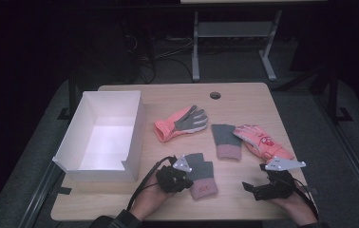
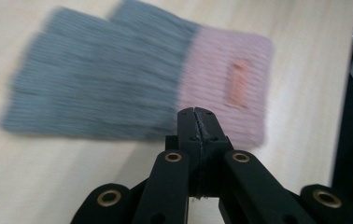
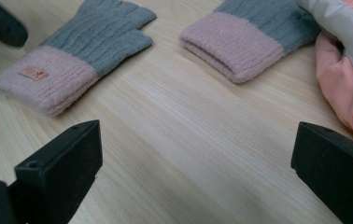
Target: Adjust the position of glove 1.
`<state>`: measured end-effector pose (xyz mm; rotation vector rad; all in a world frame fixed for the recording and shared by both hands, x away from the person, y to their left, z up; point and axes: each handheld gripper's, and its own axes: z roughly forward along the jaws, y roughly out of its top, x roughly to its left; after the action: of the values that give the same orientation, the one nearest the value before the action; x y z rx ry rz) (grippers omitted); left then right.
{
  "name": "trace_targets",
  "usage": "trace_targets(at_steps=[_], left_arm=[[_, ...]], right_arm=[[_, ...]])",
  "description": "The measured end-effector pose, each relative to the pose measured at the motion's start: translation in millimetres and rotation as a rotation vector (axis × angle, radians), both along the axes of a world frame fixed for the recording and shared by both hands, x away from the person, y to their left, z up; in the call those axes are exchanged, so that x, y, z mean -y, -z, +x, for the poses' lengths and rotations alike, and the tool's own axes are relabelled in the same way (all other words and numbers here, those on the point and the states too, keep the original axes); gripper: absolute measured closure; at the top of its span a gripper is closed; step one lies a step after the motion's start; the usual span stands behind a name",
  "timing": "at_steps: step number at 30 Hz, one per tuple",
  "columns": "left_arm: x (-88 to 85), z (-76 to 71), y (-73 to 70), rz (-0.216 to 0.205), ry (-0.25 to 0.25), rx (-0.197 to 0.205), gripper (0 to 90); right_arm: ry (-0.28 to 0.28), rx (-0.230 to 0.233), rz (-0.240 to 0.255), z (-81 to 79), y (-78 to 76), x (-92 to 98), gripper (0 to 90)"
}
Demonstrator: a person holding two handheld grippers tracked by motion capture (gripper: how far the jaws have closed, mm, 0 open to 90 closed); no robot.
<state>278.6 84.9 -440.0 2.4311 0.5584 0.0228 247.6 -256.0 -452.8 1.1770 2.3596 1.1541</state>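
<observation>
Landmark: the white box (image 1: 102, 137), rectangular, open-topped, smooth-walled, standing on the wood-grain table (image 1: 244, 204).

Just right of the box's near corner lies a ribbed knit fingerless glove (image 1: 201, 175), grey body, pink cuff. The left gripper (image 1: 177, 178) sits at its near-left edge, jaws pressed together with nothing between them. The left gripper view adds an orange label on the cuff (image 2: 236, 84).

Further right of the box, the right gripper (image 1: 263, 184) rests, jaws spread wide and empty. The right gripper view shows a second knit glove (image 3: 254, 32) beside a smooth pink padded glove (image 3: 347, 79).
</observation>
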Motion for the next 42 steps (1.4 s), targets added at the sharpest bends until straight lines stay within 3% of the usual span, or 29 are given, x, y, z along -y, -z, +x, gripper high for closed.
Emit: trace_targets(at_steps=[4,5,6,9,12,17,20,21,27,31,35,40,42], left_arm=[[3.8,24.7,-5.9,-0.013,-0.022,0.034,89.8],[3.8,24.7,-5.9,-0.013,-0.022,0.034,89.8],[11.6,34.1,-5.7,-0.024,-0.025,0.038,89.9],[25.8,44.0,-3.5,-0.030,-0.012,0.036,89.9],[35.2,45.9,-0.6,-0.031,0.009,0.025,89.9],[45.6,46.3,10.6,0.017,0.030,0.029,89.9],[44.0,49.9,10.5,0.026,0.012,0.038,89.9],[41.2,54.1,11.0,0.021,-0.021,0.041,89.9],[31.2,65.5,11.4,0.029,-0.091,0.057,89.9],[22.2,71.4,11.8,0.006,-0.137,0.050,89.9],[14.7,66.0,3.6,-0.042,-0.125,0.050,89.8],[5.3,57.1,-3.0,-0.067,-0.113,0.054,89.3],[-0.2,52.5,-4.5,-0.072,-0.111,0.052,82.9]], right_arm=[[-0.003,-0.005,-0.001,0.9,1.2,-1.1,1.9],[-0.002,-0.005,-0.002,0.8,1.3,-1.0,1.9],[0.000,-0.011,-0.001,0.7,1.5,-1.0,1.9],[0.000,-0.009,-0.002,1.0,2.1,0.1,1.9],[0.007,-0.010,0.001,0.5,1.8,0.7,1.9],[0.001,-0.006,-0.002,0.3,1.2,0.8,1.9],[-0.003,-0.005,-0.005,0.0,1.3,-0.4,1.9],[-0.004,-0.005,-0.006,-0.3,1.6,-0.4,1.9],[0.004,-0.009,-0.003,0.1,1.7,1.0,1.9],[-0.002,-0.006,-0.006,-0.1,1.3,0.1,1.9],[-0.005,-0.005,-0.010,-0.4,1.1,-0.8,1.9],[-0.005,-0.003,-0.013,-1.2,-2.2,-0.2,1.9],[-0.004,-0.008,-0.011,-1.4,-3.7,-0.1,1.9]])
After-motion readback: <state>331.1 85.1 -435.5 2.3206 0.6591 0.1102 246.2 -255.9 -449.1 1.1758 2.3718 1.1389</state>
